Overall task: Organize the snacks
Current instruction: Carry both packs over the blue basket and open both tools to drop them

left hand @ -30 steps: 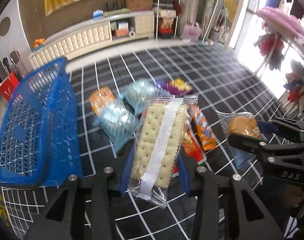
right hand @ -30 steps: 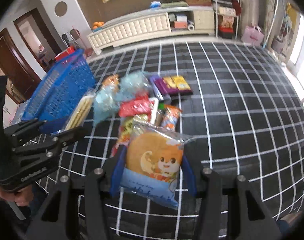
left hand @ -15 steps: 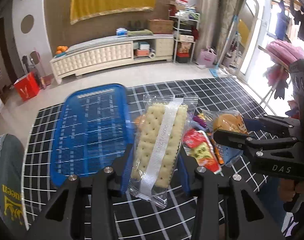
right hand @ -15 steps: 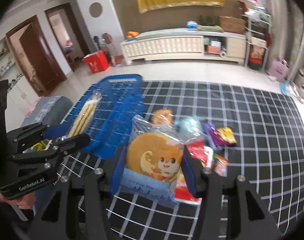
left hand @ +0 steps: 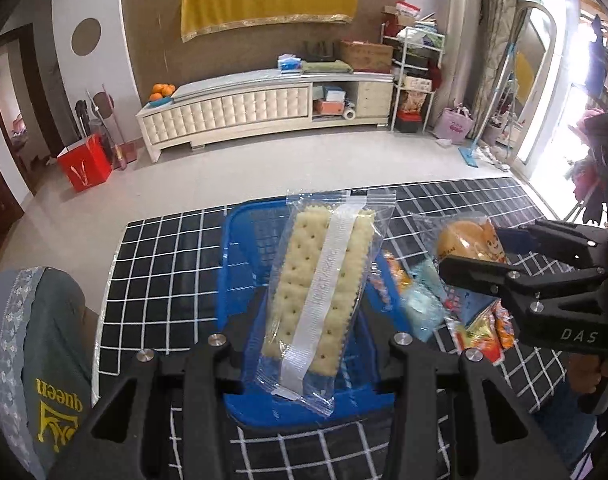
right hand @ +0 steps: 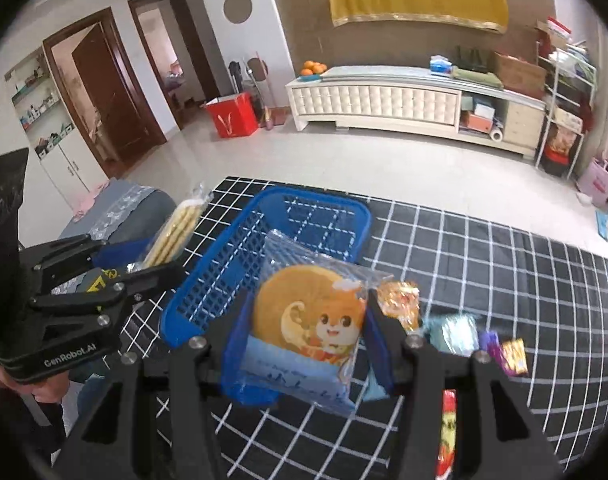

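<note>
My left gripper (left hand: pixel 306 344) is shut on a clear pack of crackers (left hand: pixel 320 276) and holds it above the blue mesh basket (left hand: pixel 244 240). My right gripper (right hand: pixel 304 336) is shut on a round cake packet with a cartoon squirrel (right hand: pixel 308 320) and holds it over the basket's near right corner (right hand: pixel 224 280). The basket looks empty inside. Each gripper shows in the other's view: the right one (left hand: pixel 516 264) with the cake packet, the left one (right hand: pixel 144 256) with the crackers (right hand: pixel 176 232).
Several loose snack packets (left hand: pixel 420 296) lie on the black grid mat (left hand: pixel 160 264) right of the basket; they also show in the right wrist view (right hand: pixel 452 332). A grey cushion (left hand: pixel 36 344) sits at the mat's left edge. Bare floor and a white cabinet (left hand: pixel 264 108) lie beyond.
Both grippers rose and swung left from the snack pile to above the basket, each keeping its packet. The basket now sits directly under the crackers and the cake packet.
</note>
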### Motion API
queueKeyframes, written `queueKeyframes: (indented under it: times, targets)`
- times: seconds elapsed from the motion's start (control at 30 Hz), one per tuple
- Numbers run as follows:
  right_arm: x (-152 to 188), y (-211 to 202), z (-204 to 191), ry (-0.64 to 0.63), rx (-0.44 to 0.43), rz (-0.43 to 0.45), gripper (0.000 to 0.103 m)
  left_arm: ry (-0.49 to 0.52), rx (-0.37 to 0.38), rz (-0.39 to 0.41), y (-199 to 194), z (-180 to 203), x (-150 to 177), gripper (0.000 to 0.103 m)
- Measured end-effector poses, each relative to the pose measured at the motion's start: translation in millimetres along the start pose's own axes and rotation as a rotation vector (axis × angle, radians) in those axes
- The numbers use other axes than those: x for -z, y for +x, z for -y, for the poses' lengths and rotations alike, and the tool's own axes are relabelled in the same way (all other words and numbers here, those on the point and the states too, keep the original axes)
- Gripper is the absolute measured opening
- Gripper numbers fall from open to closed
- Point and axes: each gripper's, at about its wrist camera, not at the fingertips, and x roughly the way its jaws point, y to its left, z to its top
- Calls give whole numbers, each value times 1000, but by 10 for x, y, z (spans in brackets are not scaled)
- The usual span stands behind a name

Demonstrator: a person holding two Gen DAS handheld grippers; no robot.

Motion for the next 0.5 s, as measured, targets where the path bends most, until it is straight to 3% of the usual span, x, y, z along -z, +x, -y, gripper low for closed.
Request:
queueKeyframes:
  times: [0.27,0.5]
  targets:
    - [-325,611,26,-29,28,-90,58,-21,9,-80,596,-393,-187,39]
    - [-432,957,51,-56,58,-154,58,-52,27,-130,998,-507,-275,39]
